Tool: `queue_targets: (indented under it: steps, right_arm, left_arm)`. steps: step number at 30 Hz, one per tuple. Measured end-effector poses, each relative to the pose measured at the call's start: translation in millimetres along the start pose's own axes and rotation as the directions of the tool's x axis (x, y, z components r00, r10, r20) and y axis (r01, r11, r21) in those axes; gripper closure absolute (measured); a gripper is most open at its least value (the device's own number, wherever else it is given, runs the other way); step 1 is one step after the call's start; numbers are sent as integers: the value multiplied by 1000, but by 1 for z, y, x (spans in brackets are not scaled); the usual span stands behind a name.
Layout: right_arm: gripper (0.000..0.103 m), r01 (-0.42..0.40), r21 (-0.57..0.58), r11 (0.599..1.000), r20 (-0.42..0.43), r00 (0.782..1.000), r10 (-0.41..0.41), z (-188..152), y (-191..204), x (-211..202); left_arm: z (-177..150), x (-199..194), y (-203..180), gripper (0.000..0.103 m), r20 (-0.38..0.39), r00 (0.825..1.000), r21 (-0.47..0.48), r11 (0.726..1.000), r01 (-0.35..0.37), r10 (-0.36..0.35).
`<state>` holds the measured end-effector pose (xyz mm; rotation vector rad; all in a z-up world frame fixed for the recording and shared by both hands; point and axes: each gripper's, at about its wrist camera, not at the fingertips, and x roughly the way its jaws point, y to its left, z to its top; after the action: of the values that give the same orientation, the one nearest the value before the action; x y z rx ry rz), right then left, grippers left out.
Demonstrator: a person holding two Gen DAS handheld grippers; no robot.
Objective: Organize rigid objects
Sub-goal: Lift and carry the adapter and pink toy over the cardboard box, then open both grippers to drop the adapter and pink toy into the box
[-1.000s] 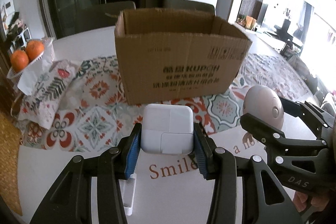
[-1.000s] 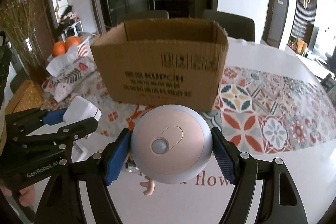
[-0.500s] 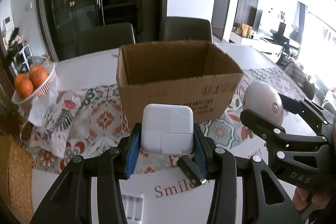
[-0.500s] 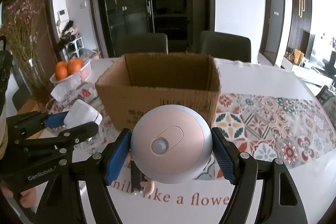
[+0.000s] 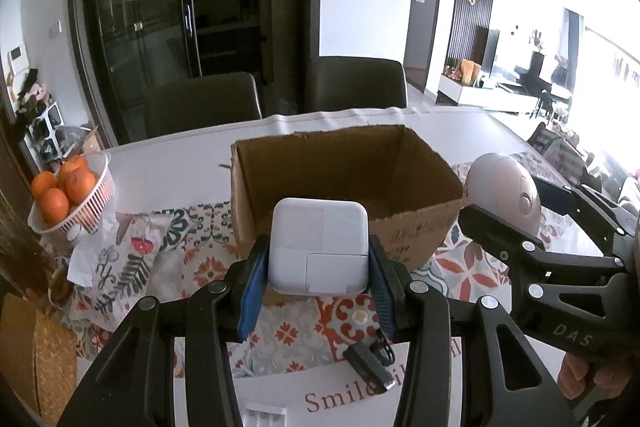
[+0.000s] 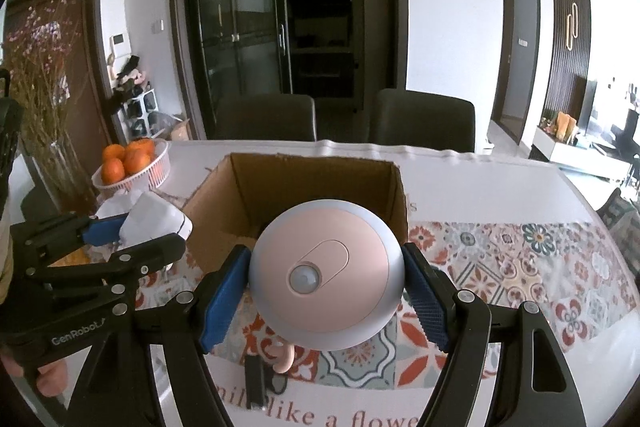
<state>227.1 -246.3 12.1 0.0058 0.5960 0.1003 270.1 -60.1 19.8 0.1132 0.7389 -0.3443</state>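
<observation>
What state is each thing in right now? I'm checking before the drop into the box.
Left gripper: shut on the white charger, held above the table.
Right gripper: shut on the round pink light, held above the table.
Cardboard box: open at the top, upright.
Basket: upright, holding oranges.
</observation>
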Motion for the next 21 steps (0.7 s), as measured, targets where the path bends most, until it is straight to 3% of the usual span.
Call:
queue_targets:
  steps: [21]
  right_arm:
    - [27, 2, -17, 1000, -33, 999, -2, 49, -9, 45]
  left_arm:
    - [48, 37, 16, 57, -30, 999, -23, 1000, -18, 17]
